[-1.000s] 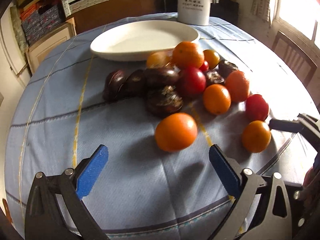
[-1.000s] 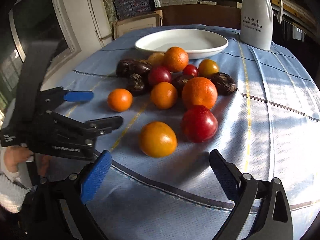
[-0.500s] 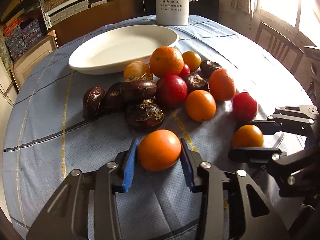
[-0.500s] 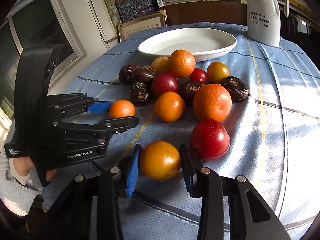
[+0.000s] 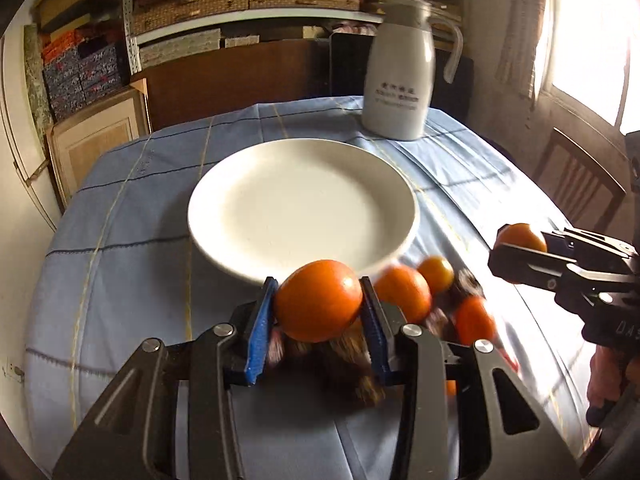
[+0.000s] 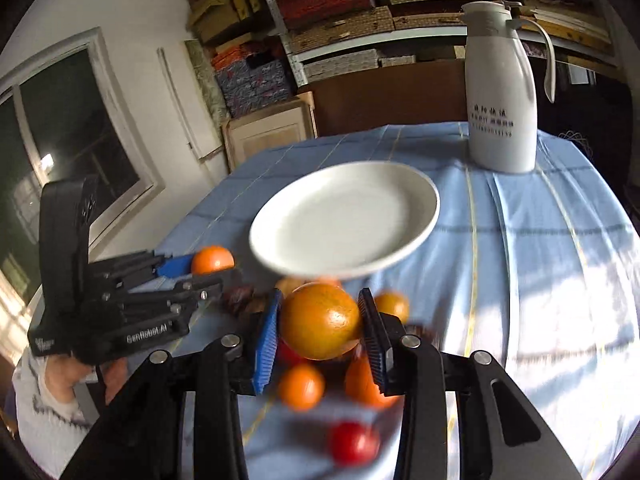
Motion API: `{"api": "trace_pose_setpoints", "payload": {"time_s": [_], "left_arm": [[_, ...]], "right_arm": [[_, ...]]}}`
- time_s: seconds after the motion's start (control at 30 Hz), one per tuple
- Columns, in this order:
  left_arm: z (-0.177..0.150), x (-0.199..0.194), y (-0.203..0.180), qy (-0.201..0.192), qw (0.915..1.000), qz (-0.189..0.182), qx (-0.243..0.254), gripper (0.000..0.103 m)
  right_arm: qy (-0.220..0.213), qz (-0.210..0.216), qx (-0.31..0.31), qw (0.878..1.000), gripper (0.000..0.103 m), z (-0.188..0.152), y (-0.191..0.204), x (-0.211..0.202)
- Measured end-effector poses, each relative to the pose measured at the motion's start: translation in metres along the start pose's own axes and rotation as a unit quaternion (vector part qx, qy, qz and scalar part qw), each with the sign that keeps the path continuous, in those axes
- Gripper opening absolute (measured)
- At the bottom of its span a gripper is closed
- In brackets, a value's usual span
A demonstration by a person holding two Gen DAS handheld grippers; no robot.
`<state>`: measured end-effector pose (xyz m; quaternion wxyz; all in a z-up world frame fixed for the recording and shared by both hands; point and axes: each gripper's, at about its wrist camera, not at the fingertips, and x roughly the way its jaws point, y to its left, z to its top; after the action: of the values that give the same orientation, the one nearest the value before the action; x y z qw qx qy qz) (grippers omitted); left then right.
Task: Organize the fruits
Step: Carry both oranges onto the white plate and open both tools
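Left gripper (image 5: 318,304): jaws closed down on an orange (image 5: 318,300), blue pads pressing both its sides. The fruit is clear of the cloth, just short of the plate's near rim as seen from the left wrist.

Right gripper (image 6: 320,322): jaws likewise clamped on a second orange (image 6: 320,320), pads tight against it, fruit lifted off the cloth. From the left wrist this gripper (image 5: 520,248) shows at the right edge, orange visible between its fingers. From the right wrist the left gripper (image 6: 208,264) shows at the left, its orange peeking past the blue pad.

Plate (image 5: 304,204): white, shallow, round, on the blue checked cloth (image 5: 120,240) of the worktop. Nothing lies in it; the inner face is bare. Neither held orange is over its middle; both sit at the near rim in their own views.

Remaining fruit pile (image 6: 320,396): on the cloth under and behind the jaws, on the near side of the plate, none touching its inside. Blurred. Oranges, one red fruit (image 6: 354,442) and dark wrinkled fruit can be made out; count cannot be told.

Jug (image 5: 400,84): white, handled, lid on, upright on the cloth beyond the plate, well apart from the fruit. Contents not visible.

A hand and pale knitted sleeve (image 6: 44,408) hold the left gripper's grip.
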<state>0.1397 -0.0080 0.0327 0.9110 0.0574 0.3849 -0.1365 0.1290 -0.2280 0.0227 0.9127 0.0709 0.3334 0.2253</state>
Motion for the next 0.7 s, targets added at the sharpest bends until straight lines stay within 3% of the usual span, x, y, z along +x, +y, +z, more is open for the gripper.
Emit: {"api": "trace_pose_setpoints", "payload": {"time_s": [0.2,0.33,0.43,0.7], "left_arm": [[0.027,0.072,0.026,0.039,0.9985,0.0,-0.037,0.04],[0.029,0.092,0.033,0.043,0.9982,0.002,-0.042,0.042],[0.028,0.09,0.035,0.034,0.9987,0.003,-0.039,0.067],[0.014,0.052,0.052,-0.005,0.9979,0.026,-0.058,0.074]], "right_arm": [[0.044,-0.018,0.003,0.999,0.039,0.04,-0.017,0.083],[0.067,-0.015,0.007,0.998,0.041,0.039,-0.019,0.109],[0.054,0.0,0.018,0.998,0.046,0.042,-0.024,0.105],[0.002,0.008,0.034,0.999,0.051,0.036,-0.033,0.059]]}}
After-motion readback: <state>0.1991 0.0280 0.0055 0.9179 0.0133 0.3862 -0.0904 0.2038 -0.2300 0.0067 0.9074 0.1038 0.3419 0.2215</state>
